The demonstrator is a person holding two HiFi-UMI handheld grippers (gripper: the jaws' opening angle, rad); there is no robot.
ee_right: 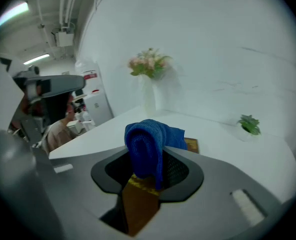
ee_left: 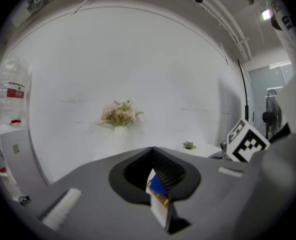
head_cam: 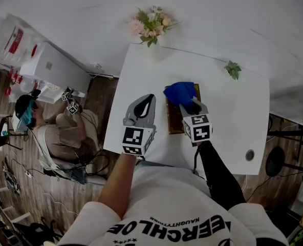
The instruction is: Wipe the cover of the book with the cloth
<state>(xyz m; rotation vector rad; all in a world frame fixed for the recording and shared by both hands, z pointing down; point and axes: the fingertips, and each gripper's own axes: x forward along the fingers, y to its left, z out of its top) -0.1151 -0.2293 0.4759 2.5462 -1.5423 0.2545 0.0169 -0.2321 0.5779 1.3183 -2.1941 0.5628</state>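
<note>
A brown book [head_cam: 173, 120] lies on the white table [head_cam: 233, 117]. My right gripper [head_cam: 191, 105] is over the book's right side, shut on a bunched blue cloth [head_cam: 180, 92] that rests on the book's far end. In the right gripper view the cloth [ee_right: 148, 144] drapes over the gripper's [ee_right: 149, 159] closed tips, with the book [ee_right: 140, 204] showing below. My left gripper [head_cam: 150, 97] hovers just left of the book, tips together, holding nothing. In the left gripper view its own tips [ee_left: 153, 150] meet; a sliver of book and cloth shows through the gap.
A vase of pink flowers [head_cam: 151, 24] stands at the table's far edge, and a small green plant [head_cam: 233, 69] at the far right. A cable hole [head_cam: 250, 155] sits near the front right. A person [head_cam: 64, 132] sits on the floor to the left.
</note>
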